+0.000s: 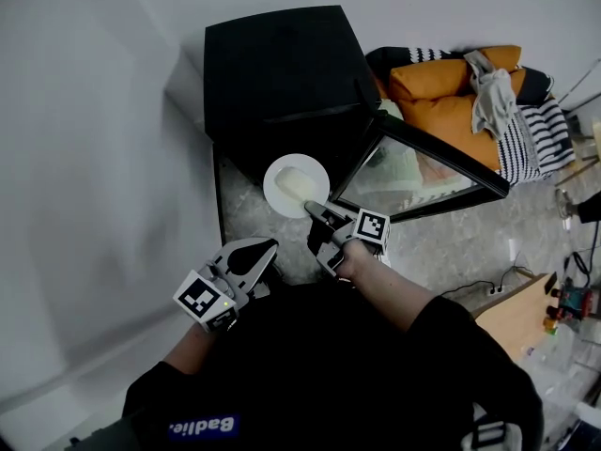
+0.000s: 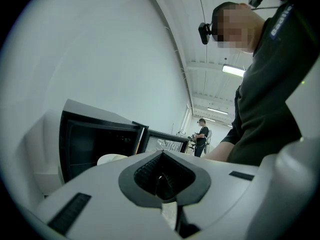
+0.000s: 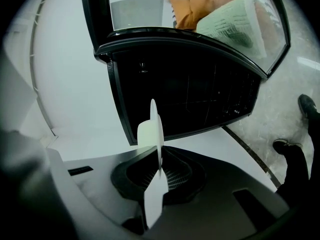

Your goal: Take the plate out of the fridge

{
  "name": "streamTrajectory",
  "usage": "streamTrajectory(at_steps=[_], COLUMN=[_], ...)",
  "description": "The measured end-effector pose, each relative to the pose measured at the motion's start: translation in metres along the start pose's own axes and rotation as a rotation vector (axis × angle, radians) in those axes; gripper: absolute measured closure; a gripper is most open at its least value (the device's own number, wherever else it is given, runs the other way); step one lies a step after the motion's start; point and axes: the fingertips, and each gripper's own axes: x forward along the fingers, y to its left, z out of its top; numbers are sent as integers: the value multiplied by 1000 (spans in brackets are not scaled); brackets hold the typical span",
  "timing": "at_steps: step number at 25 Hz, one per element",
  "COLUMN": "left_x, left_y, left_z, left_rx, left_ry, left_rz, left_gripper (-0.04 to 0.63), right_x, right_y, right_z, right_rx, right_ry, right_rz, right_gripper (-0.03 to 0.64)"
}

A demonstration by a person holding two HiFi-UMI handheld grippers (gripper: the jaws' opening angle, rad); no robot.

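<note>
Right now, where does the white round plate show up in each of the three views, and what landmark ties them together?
Head view: white round plate at centre, before the open black glass-door fridge, near rim in the right claw.
Left gripper view: a pale sliver of plate low left, just above the left claw.
Right gripper view: plate edge-on at centre, clamped between the jaws.
Shared landmark: the fridge.

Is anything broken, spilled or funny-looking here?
Nothing looks broken or spilled. The fridge has its door open, and the right gripper holds the plate by its rim in front of it. The only untidy thing is clothes heaped on an orange cushion nearby.
</note>
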Motion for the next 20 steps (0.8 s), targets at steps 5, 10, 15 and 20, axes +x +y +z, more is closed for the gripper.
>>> streamTrajectory(at_steps=[5, 10, 15, 20], left_x=[1, 3, 3, 4], left_y=[-5, -5, -6, -13], left_z=[0, 0, -1, 1], left_rx=[6, 5, 16, 7], left_ry=[8, 12, 18, 23], left_rz=[-10, -15, -20, -30], left_gripper=[591, 591, 591, 591], right_x=[-14, -34, -48, -56], right_y=[17, 39, 56, 79], right_z=[-9, -14, -21, -26], right_rx=[-14, -17, -33, -50], right_ry=[25, 33, 33, 36], right_rz=[1, 1, 10, 36], right_gripper=[592, 592, 592, 592])
